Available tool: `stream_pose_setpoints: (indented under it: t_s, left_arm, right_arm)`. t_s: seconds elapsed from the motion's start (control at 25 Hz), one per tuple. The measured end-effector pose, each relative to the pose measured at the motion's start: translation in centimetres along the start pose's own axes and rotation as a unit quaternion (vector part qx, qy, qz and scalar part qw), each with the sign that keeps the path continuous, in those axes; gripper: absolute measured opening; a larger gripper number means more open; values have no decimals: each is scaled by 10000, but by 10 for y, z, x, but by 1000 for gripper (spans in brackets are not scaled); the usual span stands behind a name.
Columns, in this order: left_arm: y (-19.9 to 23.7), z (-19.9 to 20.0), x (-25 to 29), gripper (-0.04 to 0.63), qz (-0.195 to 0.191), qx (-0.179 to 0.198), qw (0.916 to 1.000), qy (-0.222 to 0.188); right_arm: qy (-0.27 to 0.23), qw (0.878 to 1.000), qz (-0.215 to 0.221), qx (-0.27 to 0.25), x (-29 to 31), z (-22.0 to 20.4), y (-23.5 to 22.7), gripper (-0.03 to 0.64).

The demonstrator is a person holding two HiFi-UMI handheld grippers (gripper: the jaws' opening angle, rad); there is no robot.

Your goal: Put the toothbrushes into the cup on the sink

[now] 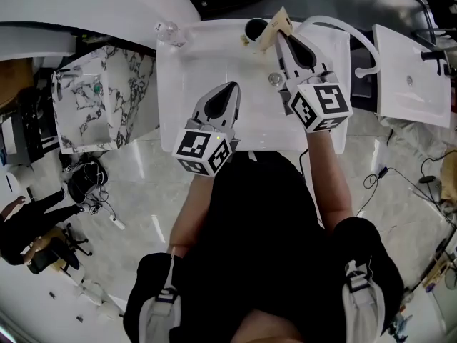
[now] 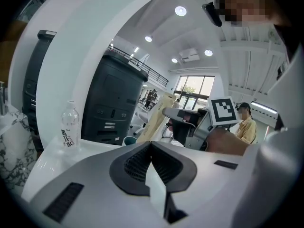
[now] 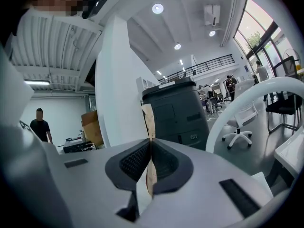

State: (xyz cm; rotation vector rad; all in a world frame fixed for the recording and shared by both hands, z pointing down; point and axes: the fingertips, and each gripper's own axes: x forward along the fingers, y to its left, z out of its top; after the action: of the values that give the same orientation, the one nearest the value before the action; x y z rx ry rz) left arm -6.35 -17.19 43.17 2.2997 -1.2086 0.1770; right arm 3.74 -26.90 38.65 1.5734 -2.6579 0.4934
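Nearest us, our left gripper (image 1: 231,86) hangs over the sink (image 1: 193,77) basin, its jaws pressed together on nothing. Farther in, our right gripper (image 1: 280,37) is clamped on the toothbrush pack (image 1: 273,24). The pack is a flat, tan paper sleeve; the right gripper view shows it edge-on as a thin strip between the jaws, and we cannot see its contents. It tilts over the sink's back rim, just beside the dark-mouthed cup (image 1: 253,27). A clear bottle (image 1: 168,33) stands at the back left corner.
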Motion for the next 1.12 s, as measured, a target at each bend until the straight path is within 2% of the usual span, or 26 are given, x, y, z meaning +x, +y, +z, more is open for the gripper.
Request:
stream_pose_setpoints:
  t_s: [0.72,1.12]
  left_arm:
    - [40,4,24,14,-38,-27,9996,267]
    - [58,6,25,14,73,-76,9995,302]
  right_arm:
    - [221,9996,-192,-58,52,-14,-23,33]
    - [467,9984,-294,-109,69,-38,-31,33]
